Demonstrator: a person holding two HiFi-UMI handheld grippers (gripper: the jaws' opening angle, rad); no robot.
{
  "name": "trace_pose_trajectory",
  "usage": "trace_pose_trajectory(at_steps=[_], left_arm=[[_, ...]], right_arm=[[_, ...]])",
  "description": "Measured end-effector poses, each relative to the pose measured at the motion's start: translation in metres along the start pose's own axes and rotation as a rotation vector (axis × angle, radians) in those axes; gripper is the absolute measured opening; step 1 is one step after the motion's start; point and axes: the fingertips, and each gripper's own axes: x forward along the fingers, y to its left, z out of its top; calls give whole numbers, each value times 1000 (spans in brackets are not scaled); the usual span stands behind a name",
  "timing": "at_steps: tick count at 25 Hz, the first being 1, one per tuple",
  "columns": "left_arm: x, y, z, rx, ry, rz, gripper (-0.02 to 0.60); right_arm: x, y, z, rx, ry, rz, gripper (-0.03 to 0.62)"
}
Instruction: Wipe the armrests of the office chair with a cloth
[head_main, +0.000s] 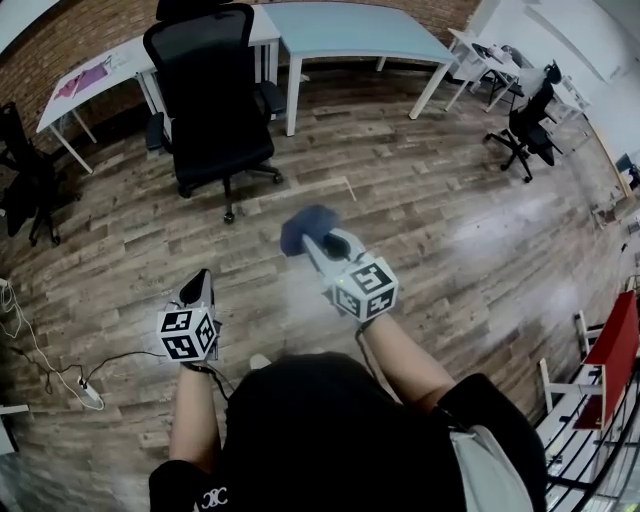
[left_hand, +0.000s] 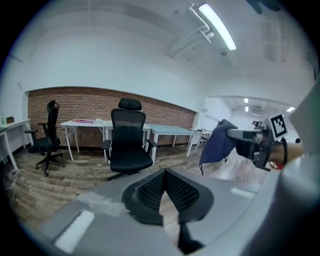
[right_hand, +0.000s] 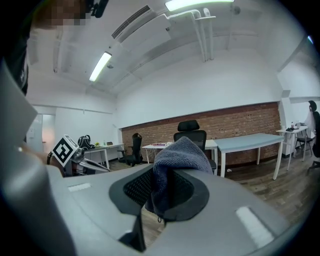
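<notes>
Right gripper (head_main: 318, 246) clamps a blue cloth (head_main: 305, 224), left gripper (head_main: 198, 288) is closed and empty; best walk up to the distant office chair (head_main: 210, 110), cloth leading toward an armrest (head_main: 272, 98).

The person wears a black top (head_main: 330, 440) with short sleeves, one with a small white mark. The left gripper (left_hand: 164, 174) and right gripper (head_main: 318, 243) are grey, with black netted pads (left_hand: 150, 189) and white cubes (head_main: 366, 288) marked with black squares.
</notes>
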Motion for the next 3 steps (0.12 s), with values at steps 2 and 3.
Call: trace_pose_trajectory(at_steps=[2, 3], left_arm=[[-2, 2, 1, -4, -3, 11, 6], [-4, 3, 2, -6, -6, 17, 6]], right_arm=[[1, 1, 0, -2, -2, 11, 63], [2, 2, 1, -3, -2, 16, 63]])
